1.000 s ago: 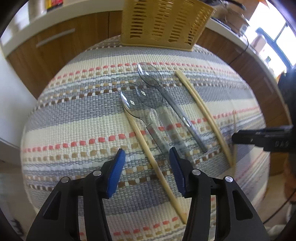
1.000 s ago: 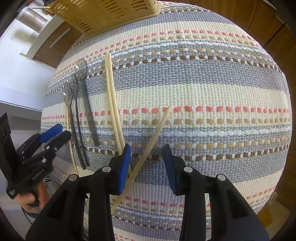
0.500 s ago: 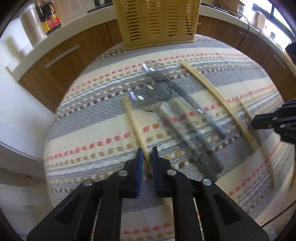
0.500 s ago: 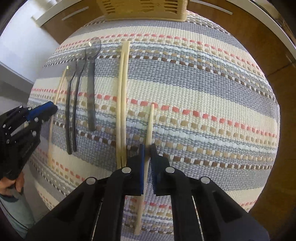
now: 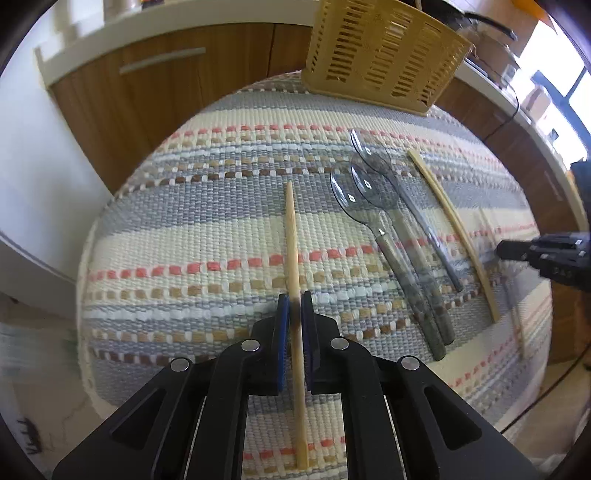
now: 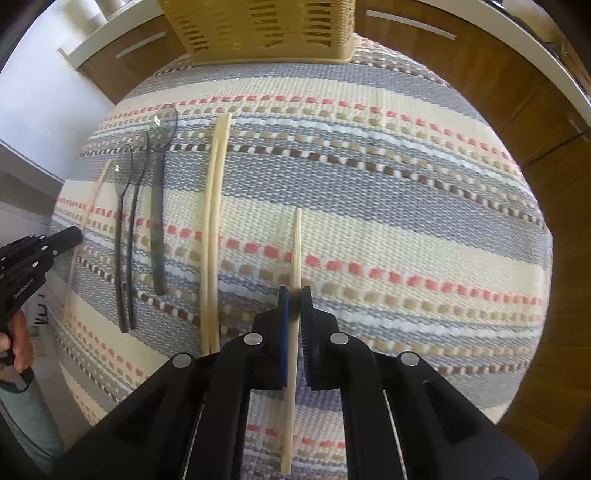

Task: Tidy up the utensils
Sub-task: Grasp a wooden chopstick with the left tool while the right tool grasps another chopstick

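Chopsticks: L gripper (image 5: 294, 304) jaws clamp one (image 5: 291, 236), R gripper (image 6: 294, 295) jaws clamp another (image 6: 296, 247).

A striped woven cloth (image 5: 207, 236) in grey, cream and coral covers the desk. Behind the cloth stand brown wooden cabinets (image 5: 155, 96) with a metal handle (image 5: 161, 65), under a white countertop (image 5: 122, 26).

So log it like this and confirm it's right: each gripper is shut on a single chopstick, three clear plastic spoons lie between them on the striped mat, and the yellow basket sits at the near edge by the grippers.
One detail is wrong: the yellow basket sits at the far edge of the striped mat, not the near one, as the right wrist view shows. The rest stands: left gripper and right gripper each shut on a chopstick, spoons between.
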`<control>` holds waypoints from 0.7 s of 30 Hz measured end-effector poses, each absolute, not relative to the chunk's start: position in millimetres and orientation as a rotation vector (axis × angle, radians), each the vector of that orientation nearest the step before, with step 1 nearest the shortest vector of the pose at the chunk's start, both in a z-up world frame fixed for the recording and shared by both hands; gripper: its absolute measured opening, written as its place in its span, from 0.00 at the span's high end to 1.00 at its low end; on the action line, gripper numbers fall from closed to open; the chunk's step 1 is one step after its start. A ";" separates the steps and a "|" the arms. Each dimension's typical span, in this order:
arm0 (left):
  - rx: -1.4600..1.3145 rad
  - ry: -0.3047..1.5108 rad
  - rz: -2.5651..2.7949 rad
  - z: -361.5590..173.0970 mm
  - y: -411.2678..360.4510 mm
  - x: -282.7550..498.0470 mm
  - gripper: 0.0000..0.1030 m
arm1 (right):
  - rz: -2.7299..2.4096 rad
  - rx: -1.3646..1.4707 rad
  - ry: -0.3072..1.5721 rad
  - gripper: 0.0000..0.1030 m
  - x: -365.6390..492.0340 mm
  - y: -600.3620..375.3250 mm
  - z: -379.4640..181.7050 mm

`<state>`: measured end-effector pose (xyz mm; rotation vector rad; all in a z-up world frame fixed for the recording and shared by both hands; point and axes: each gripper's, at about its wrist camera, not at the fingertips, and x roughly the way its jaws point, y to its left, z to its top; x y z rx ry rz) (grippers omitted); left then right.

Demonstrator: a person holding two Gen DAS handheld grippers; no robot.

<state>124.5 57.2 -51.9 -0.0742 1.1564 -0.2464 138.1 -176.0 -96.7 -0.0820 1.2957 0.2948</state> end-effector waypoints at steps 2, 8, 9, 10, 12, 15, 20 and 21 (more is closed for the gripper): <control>-0.123 1.165 -0.279 -51.1 63.7 126.5 0.79 | 0.305 -0.099 1.270 0.94 136.9 -176.0 -96.2; -0.073 1.181 -0.274 -48.6 62.0 135.4 0.68 | 0.336 -0.106 1.234 0.94 129.0 -178.6 -79.5; -0.072 1.188 -0.277 -49.1 62.4 137.2 0.68 | 0.343 -0.094 1.242 0.94 126.8 -181.2 -77.9; -0.071 1.189 -0.281 -49.6 60.5 138.2 0.67 | 0.347 -0.089 1.249 0.94 121.3 -182.5 -74.4; -0.063 1.198 -0.291 -50.0 58.1 140.6 0.65 | 0.347 -0.090 1.268 0.94 118.7 -183.4 -75.4; -0.039 1.211 -0.301 -51.3 50.3 144.9 0.63 | 0.383 -0.051 1.325 0.94 115.3 -197.6 -74.6; -0.008 1.219 -0.309 -52.3 46.3 145.7 0.62 | 0.422 0.058 1.269 0.94 111.0 -208.3 -65.1; -0.008 1.219 -0.311 -52.3 46.5 145.6 0.62 | 0.439 0.083 1.234 0.94 109.7 -212.3 -56.6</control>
